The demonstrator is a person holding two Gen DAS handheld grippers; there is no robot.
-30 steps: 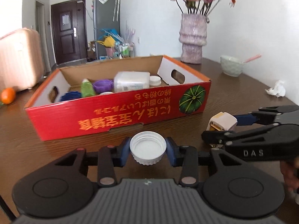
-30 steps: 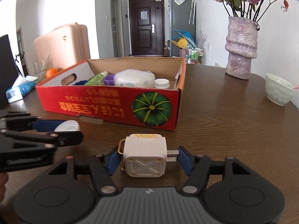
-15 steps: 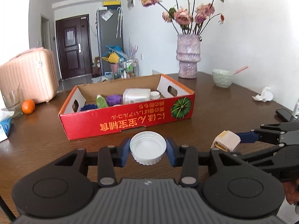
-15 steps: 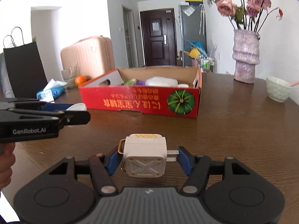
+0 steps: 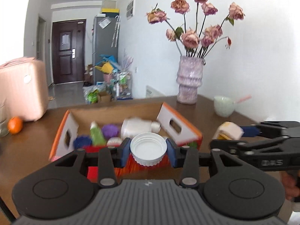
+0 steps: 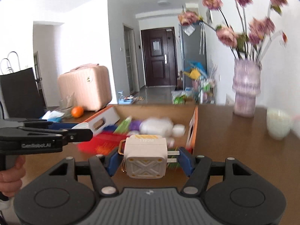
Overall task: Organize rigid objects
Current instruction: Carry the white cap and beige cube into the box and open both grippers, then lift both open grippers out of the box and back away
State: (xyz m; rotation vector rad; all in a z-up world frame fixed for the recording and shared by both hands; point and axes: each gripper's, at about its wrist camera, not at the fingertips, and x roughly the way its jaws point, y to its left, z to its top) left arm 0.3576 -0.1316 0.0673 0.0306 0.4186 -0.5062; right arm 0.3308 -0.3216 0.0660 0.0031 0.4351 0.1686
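My left gripper (image 5: 148, 151) is shut on a white screw cap (image 5: 148, 150), held open side up above the near wall of the red cardboard box (image 5: 179, 125). My right gripper (image 6: 146, 158) is shut on a cream cube-shaped plug adapter (image 6: 145, 155), its prongs against the right pad, hanging just before the box (image 6: 195, 123). Each gripper shows in the other's view: the right one with the adapter (image 5: 229, 132) at the right, the left one with the cap (image 6: 81, 126) at the left. Inside the box lie a white jar (image 5: 136, 126), a green bottle (image 5: 96, 134) and a purple item (image 5: 110, 129).
A purple vase with dried roses (image 5: 189, 80) and a pale green bowl (image 5: 224, 106) stand on the brown table beyond the box. An orange (image 5: 15, 124) sits at the left, by a pink suitcase (image 5: 22, 88). A hand (image 6: 11, 176) holds the left gripper.
Both grippers have risen with their loads and now look down over the box's near wall into it. The cap and the adapter stay clamped as before.
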